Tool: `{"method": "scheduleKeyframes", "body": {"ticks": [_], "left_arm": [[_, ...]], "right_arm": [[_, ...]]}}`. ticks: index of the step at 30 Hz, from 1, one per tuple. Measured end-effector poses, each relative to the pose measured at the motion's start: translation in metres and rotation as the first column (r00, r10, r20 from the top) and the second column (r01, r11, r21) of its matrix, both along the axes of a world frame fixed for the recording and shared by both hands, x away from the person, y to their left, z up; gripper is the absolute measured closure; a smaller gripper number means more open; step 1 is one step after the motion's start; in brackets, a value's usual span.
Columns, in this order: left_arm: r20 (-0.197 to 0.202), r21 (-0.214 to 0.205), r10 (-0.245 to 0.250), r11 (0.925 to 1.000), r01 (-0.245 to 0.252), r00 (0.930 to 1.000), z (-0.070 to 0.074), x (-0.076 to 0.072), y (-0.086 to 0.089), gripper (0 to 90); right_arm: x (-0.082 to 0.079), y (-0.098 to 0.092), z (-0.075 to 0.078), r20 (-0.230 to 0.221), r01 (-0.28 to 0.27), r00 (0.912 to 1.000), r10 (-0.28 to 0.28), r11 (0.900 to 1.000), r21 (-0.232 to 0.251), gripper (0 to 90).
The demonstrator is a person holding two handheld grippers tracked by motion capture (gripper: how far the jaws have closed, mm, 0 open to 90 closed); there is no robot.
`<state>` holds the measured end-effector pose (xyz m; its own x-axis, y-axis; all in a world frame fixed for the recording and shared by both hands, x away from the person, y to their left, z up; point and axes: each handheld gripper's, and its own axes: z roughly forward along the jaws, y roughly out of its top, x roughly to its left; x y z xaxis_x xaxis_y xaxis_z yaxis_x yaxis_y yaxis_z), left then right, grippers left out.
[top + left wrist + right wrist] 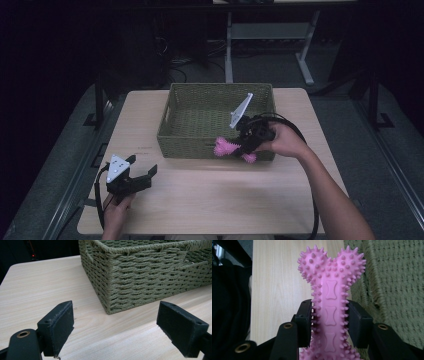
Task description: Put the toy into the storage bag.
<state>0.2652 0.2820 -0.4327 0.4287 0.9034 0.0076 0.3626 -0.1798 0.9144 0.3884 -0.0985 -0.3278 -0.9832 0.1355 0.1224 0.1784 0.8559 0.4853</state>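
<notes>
High view. The right gripper (241, 148) is held over the near right part of the woven green basket (185, 145), above its front wall. A pink spiked bone-shaped chew toy (226, 147) sits crosswise in its jaws: one knobbed end juts out to the left of the gripper over the basket's near edge, the other end shows just below and to the right of it, against the outside of the front wall. The person's right hand (285, 141) wraps the gripper body from the right, and a black cable loops behind it. The left gripper (142, 176) lies low on the wooden table (210, 195), well apart from the toy, near the front left corner. The basket's near left corner lies ahead of it. Its jaws stand spread, nothing between them. The left hand (117, 212) holds it from below.

Left gripper view. Both black pads (60, 327) stand wide apart, with bare table top between them. Straight ahead of the jaws is the basket's corner, near but not touching.

Right gripper view. The two pads (305, 321) press on the toy's narrow shaft from either side, gripping it firmly. The shaft bears small raised bone shapes, and the forked, spiked head rises beyond the jaw tips. Behind the toy, table wood lies on the left and basket weave on the right. Whether the toy hangs above the basket's inside or its rim is hard to judge here.
</notes>
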Motion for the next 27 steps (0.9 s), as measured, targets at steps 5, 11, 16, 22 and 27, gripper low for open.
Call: {"method": "scheduleKeyframes", "body": {"ticks": [5,11,16,22,27], "left_arm": [[-0.001,-0.005,0.004,1.0000,-0.004,1.0000,0.000,0.000,0.001,13.8],[0.000,0.001,0.000,1.0000,0.000,1.0000,0.000,0.000,0.000,13.9],[-0.001,-0.004,0.004,1.0000,-0.004,1.0000,0.000,0.000,0.001,13.8],[-0.001,-0.004,0.004,1.0000,-0.004,1.0000,0.000,0.000,0.001,13.8],[0.001,-0.005,0.002,1.0000,-0.002,1.0000,0.000,0.000,0.000,13.8]], "right_arm": [[0.004,0.001,0.007,0.006,-0.002,1.0000,0.002,0.9999,0.010,57.7],[0.012,0.003,0.012,0.016,0.003,0.9999,-0.003,1.0000,-0.007,57.7],[0.019,0.003,0.016,0.015,0.011,0.9998,-0.011,0.9999,-0.013,57.7],[0.027,0.002,0.019,0.009,0.024,0.9997,-0.024,0.9996,-0.011,57.7],[0.037,0.002,0.021,0.010,0.037,0.9993,-0.037,0.9990,-0.026,57.7]]}}
